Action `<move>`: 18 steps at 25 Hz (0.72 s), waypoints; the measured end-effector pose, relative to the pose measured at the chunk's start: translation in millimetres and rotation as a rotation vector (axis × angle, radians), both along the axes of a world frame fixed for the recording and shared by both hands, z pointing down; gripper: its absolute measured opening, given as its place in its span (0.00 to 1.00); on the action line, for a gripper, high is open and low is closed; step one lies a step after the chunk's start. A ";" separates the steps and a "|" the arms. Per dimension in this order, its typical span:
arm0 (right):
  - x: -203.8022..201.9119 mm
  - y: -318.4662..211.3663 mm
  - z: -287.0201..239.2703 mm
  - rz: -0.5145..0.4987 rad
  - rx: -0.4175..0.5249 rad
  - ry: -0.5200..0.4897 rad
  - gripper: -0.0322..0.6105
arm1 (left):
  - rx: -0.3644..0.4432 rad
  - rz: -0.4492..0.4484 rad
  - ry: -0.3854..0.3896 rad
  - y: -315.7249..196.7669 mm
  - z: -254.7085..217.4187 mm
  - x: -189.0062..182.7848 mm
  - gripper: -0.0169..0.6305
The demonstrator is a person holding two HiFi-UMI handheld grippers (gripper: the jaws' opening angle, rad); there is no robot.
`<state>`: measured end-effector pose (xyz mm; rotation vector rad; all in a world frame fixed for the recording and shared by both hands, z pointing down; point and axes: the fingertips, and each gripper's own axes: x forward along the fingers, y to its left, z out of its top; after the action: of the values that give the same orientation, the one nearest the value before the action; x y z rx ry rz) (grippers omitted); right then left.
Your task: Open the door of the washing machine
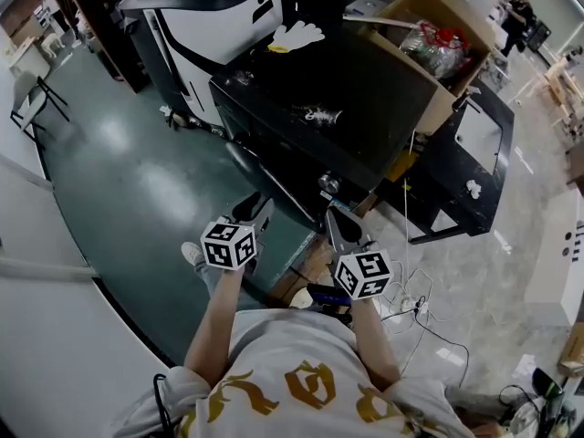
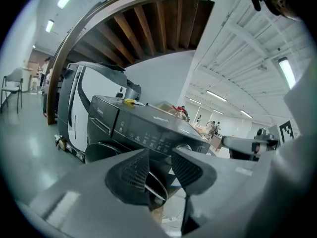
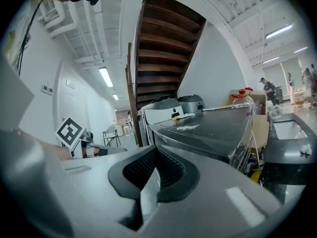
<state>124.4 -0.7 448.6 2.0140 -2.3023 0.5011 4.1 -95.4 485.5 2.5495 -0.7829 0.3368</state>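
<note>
Green painted floor (image 1: pixel 137 172) ran under a dark washing machine (image 1: pixel 319 108) in the head view, with a white glove (image 1: pixel 297 36) on its top and a cardboard box (image 1: pixel 429 35) of bagged items just beside its far right corner. The round door (image 1: pixel 254 167) on the front was shut. The left tongs (image 1: pixel 252 210) and right tongs (image 1: pixel 339 228) were both held low, near the machine's front, the left close to the door and the right below the knob (image 1: pixel 328 183). Cables (image 1: pixel 415 304) lay on the pale floor to the right. In the left gripper view, the left tongs (image 2: pixel 161 170) stood a little apart with nothing held. The washing machine (image 2: pixel 143 128) filled the middle ground, and the edge of the door (image 2: pixel 101 150) showed behind the left jaw. A chair (image 2: pixel 12 90) stood far left. In the right gripper view, the right tongs (image 3: pixel 153 175) were closed together and empty, pads meeting at the front. The washing machine (image 3: pixel 208 128) top ran just beyond them at eye level, under a wooden staircase (image 3: pixel 163 48). The left tongs' marker cube (image 3: pixel 69 131) showed at the left.
</note>
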 end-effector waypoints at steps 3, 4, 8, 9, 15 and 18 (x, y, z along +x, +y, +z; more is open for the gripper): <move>11.2 -1.2 3.3 0.020 -0.014 0.008 0.08 | -0.043 0.010 -0.020 -4.7 18.6 8.5 0.24; 13.3 -1.5 5.2 0.023 -0.022 0.013 0.08 | -0.058 0.011 -0.025 -6.6 24.4 10.6 0.24; 17.3 -4.4 17.9 0.012 -0.063 0.069 0.08 | -0.100 0.012 -0.037 -17.3 43.2 19.0 0.24; 18.9 -4.6 22.7 0.012 -0.076 0.079 0.08 | -0.109 0.015 -0.040 -18.9 47.7 22.0 0.24; 29.8 -3.6 49.5 0.034 -0.144 0.068 0.08 | -0.141 0.024 -0.076 -29.0 73.8 38.1 0.24; 33.8 1.7 62.3 0.046 -0.171 0.058 0.08 | -0.132 -0.007 -0.104 -41.7 87.3 43.7 0.24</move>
<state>158.2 1.0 510.9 1.9776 -2.1063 0.6117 47.7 -137.1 572.8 2.4209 -0.7804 0.5047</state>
